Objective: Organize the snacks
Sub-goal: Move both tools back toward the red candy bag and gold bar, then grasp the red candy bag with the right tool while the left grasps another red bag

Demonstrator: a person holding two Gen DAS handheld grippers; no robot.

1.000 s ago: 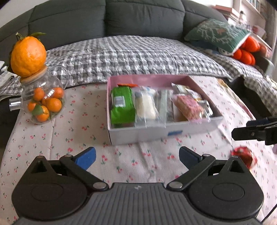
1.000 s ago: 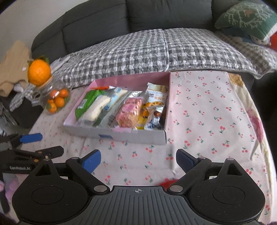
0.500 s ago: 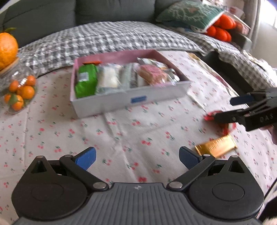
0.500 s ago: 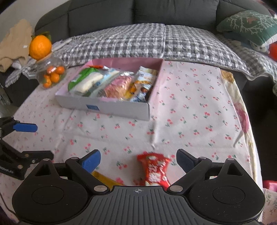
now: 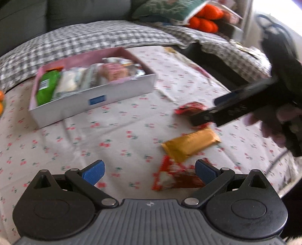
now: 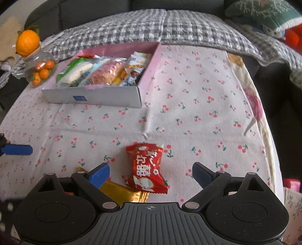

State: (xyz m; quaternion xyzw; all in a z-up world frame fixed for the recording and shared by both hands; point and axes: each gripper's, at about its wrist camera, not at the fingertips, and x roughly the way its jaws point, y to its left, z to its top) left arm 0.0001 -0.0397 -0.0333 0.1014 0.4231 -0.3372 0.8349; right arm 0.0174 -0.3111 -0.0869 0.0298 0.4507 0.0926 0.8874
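A pink-lined white box (image 5: 120,92) (image 6: 105,98) with several wrapped snacks stands at the far side of the cherry-print cloth. A red snack packet (image 6: 146,167) lies between the fingers of my open right gripper (image 6: 151,175); in the left wrist view it (image 5: 190,108) lies under that gripper. A gold bar (image 5: 190,145) (image 6: 122,192) lies beside it. Another red packet (image 5: 175,177) lies just before my open left gripper (image 5: 150,172), near its right finger. Both grippers are empty.
A glass jar of small oranges (image 6: 40,71) with a big orange on top (image 6: 27,42) stands left of the box. A grey checked blanket (image 6: 151,28) covers the sofa behind. A green cushion (image 6: 264,13) lies at the back right.
Both grippers have pulled back from the box toward the near side of the cloth. The red packets and gold bar have come into view. The left wrist view is blurred by motion.
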